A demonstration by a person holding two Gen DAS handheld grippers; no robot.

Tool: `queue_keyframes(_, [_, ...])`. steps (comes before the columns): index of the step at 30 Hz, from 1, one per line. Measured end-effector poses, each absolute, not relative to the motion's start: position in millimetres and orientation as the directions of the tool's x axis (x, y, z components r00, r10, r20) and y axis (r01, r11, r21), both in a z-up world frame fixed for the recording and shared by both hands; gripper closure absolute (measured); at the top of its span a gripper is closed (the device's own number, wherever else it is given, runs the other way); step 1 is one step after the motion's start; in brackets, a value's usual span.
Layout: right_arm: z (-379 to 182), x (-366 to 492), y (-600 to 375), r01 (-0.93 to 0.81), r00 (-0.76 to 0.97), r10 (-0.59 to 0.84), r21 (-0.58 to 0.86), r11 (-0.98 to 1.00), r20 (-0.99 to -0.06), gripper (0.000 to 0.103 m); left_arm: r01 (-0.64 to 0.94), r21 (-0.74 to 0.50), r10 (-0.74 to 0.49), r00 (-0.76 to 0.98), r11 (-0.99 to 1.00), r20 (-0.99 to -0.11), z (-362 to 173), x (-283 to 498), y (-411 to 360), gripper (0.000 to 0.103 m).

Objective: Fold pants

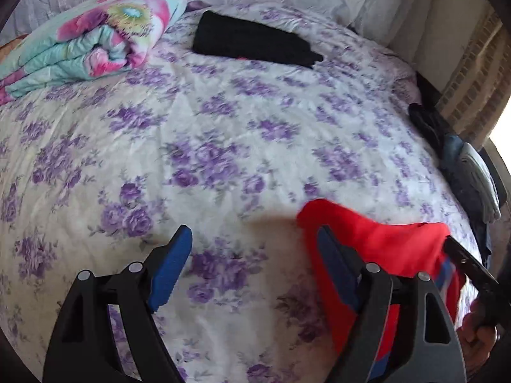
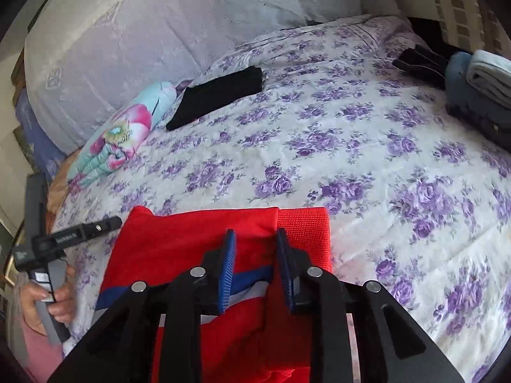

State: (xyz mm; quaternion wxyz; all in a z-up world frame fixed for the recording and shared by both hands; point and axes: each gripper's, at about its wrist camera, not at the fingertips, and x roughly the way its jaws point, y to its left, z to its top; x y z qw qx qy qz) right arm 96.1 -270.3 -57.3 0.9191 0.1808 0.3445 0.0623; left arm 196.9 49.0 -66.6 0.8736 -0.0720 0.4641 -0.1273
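Note:
Red pants [image 2: 198, 242] with a blue and white side stripe lie folded on the purple-flowered bed sheet [image 2: 367, 146] near its front edge. My right gripper [image 2: 257, 255] hovers just over them, its blue pads a short way apart with red cloth showing in the gap and nothing pinched. In the left wrist view the pants [image 1: 383, 245] lie at the lower right. My left gripper [image 1: 255, 252] stands wide open over bare sheet to their left; its right finger overlaps the pants' edge. The left gripper [image 2: 105, 225] also shows beside the pants, held by a hand [image 2: 54, 300].
A folded black garment [image 1: 252, 41] lies at the far side of the bed, next to a rolled flowered blanket [image 1: 95, 38]. A stack of folded dark and grey clothes [image 2: 479, 86] sits at the right edge. White lace-covered pillows [image 2: 127, 48] stand behind.

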Motion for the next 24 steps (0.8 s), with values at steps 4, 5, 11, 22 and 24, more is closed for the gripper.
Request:
queue_keyframes(4, [-27, 51, -228, -0.172, 0.81, 0.313, 0.31, 0.935, -0.496, 0.063, 0.092, -0.397, -0.386, 0.507, 0.913, -0.77, -71, 203, 76, 0.025])
queue_keyframes(5, [-24, 43, -211, -0.24, 0.801, 0.353, 0.282, 0.929, -0.483, 0.063, 0.091, -0.391, -0.378, 0.522, 0.916, -0.764, -68, 201, 79, 0.025])
queue_keyframes(11, [-56, 30, -119, -0.472, 0.688, 0.424, 0.08, 0.878, -0.588, 0.062, 0.077, -0.383, -0.354, 0.578, 0.92, -0.735, -55, 196, 88, 0.022])
queue_keyframes(22, [-63, 11, -168, -0.329, 0.739, 0.334, 0.119, 0.937, -0.585, 0.036, 0.192, -0.29, -0.345, 0.623, 0.938, -0.702, -38, 177, 60, 0.021])
queue_keyframes(24, [-78, 13, -179, -0.291, 0.708, 0.327, 0.163, 0.943, -0.626, 0.037, 0.239, -0.272, -0.362, 0.618, 0.932, -0.698, -36, 170, 46, 0.019])
